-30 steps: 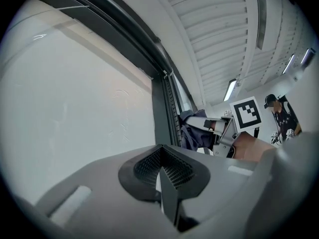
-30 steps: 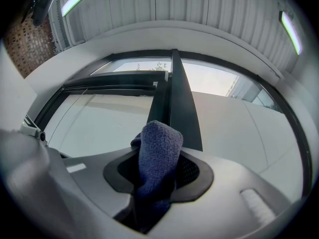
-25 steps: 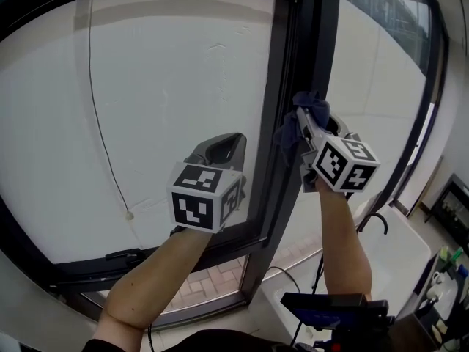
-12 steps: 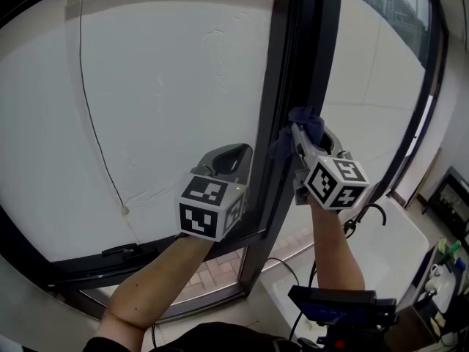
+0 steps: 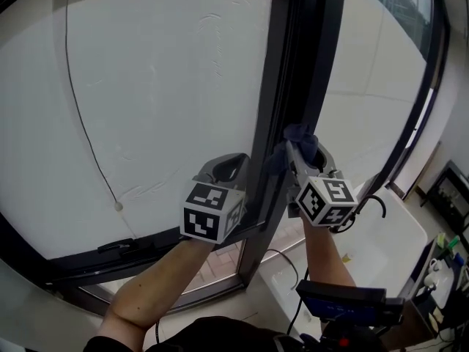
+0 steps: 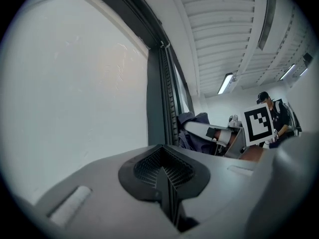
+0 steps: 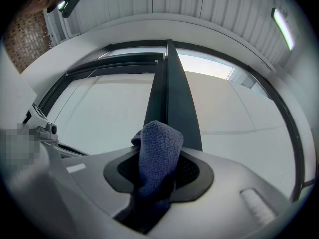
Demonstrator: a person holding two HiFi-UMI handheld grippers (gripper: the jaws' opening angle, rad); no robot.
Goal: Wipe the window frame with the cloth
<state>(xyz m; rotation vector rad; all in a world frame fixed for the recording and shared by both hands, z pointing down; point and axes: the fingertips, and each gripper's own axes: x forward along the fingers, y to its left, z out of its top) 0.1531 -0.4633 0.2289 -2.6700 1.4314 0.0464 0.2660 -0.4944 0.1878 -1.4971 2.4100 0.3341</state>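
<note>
A dark window frame post runs up the middle of the head view between two white panes. My right gripper is shut on a blue cloth and holds it against the post low down. In the right gripper view the blue cloth sticks up out of the closed jaws in front of the frame post. My left gripper is shut and holds nothing, just left of the post by the left pane. The left gripper view shows its jaws pressed together, with the cloth to the right.
A thin cord with a small bead hangs over the left pane. The lower frame rail crosses below my left arm. A white sink lies at lower right and a dark device sits below my right arm.
My right gripper has slid down the post with the cloth. The left gripper has stayed at about the same height and edged slightly right.
</note>
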